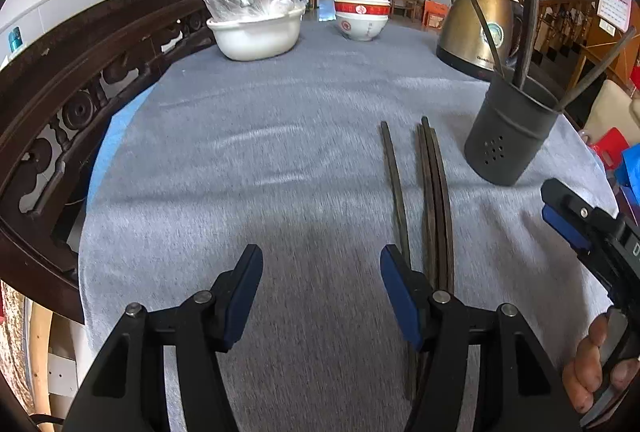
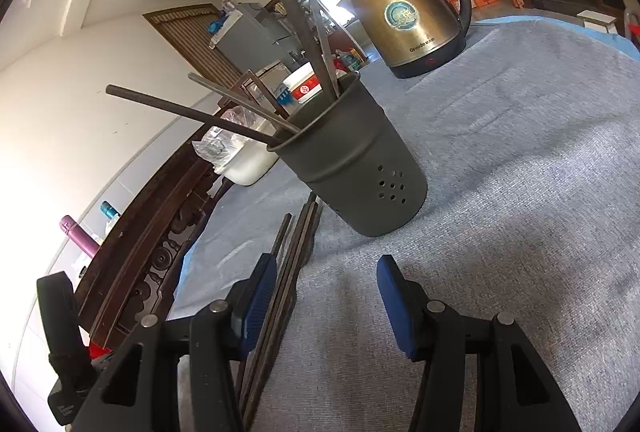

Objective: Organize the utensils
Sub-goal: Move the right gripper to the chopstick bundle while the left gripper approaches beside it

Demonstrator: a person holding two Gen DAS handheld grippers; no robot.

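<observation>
The left gripper (image 1: 321, 296) stands about half open above the grey cloth, and nothing is between its blue pads. The right gripper (image 2: 326, 296) is also about half open and holds nothing; its fingers frame only bare cloth.

The loose chopsticks (image 1: 434, 208) lie flat on the cloth just at the right side of the left gripper, from 5 o'clock up toward 1 o'clock in the left wrist view. They are long, thin, dark brown and a little curved by the lens. One lies slightly apart on the left and three lie tight together, so four can be counted. Their near ends pass under the left gripper's right finger (image 1: 404, 296); whether it touches them cannot be told.

Beyond their far tips, at 2 o'clock, stands the dark grey holder (image 1: 512, 136), a round cup with small holes low in its wall. At least four chopsticks (image 2: 192, 110) lean inside it and stick out over the rim.

The table (image 1: 248, 136) has wide open cloth at 12 and 11 o'clock. A dark carved wooden rail (image 1: 68, 104) closes the left edge. Far behind stand one white basin (image 1: 256, 36) with a plastic bag, one stack of bowls (image 1: 362, 14) and one brass-coloured kettle (image 1: 478, 28).
</observation>
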